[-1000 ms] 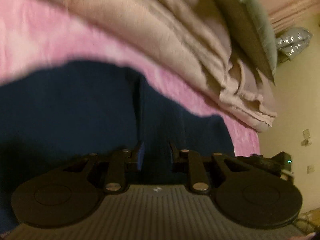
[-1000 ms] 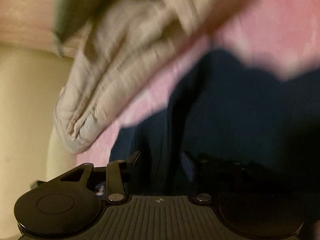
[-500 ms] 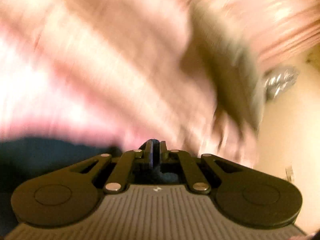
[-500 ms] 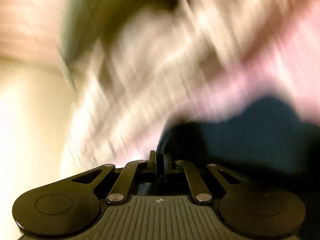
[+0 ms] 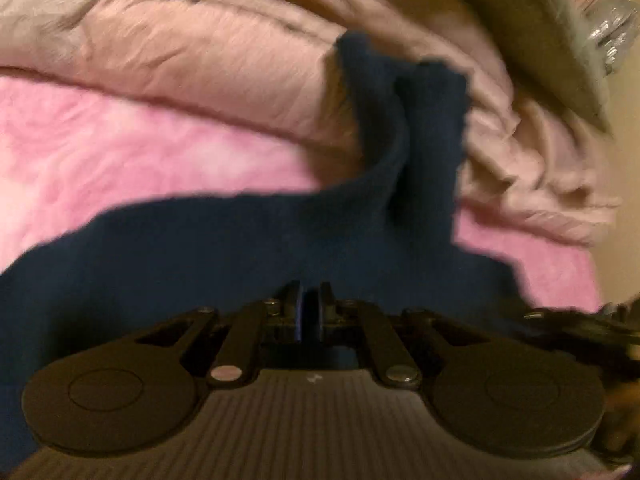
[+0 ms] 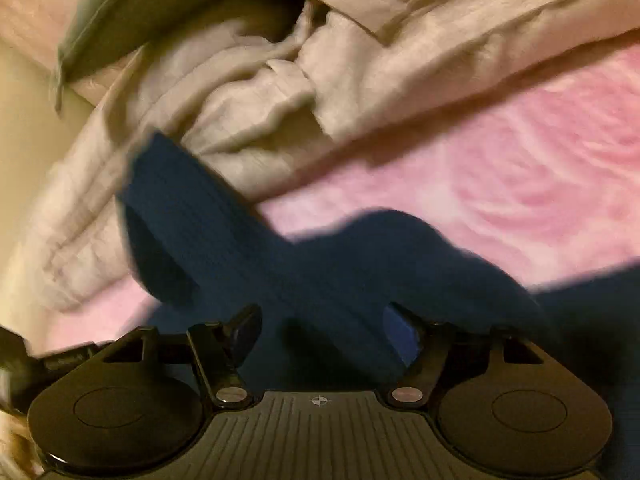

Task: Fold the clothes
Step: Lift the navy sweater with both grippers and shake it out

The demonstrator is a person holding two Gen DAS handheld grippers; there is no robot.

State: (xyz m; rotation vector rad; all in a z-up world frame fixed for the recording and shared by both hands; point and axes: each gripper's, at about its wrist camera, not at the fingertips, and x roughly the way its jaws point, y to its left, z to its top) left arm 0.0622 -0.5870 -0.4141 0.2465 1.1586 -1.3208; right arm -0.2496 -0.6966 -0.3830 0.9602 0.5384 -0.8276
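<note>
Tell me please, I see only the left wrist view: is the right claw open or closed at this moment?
Observer: The right claw is open, with its fingers wide apart.
Operator: Is there cloth between them?
Observer: Yes. The navy garment shows in the gap between them, but nothing presses on it.
Operator: Does the cloth cover the pads?
Observer: No. The blue pad on the inner side of one finger is bare and plainly visible.
</note>
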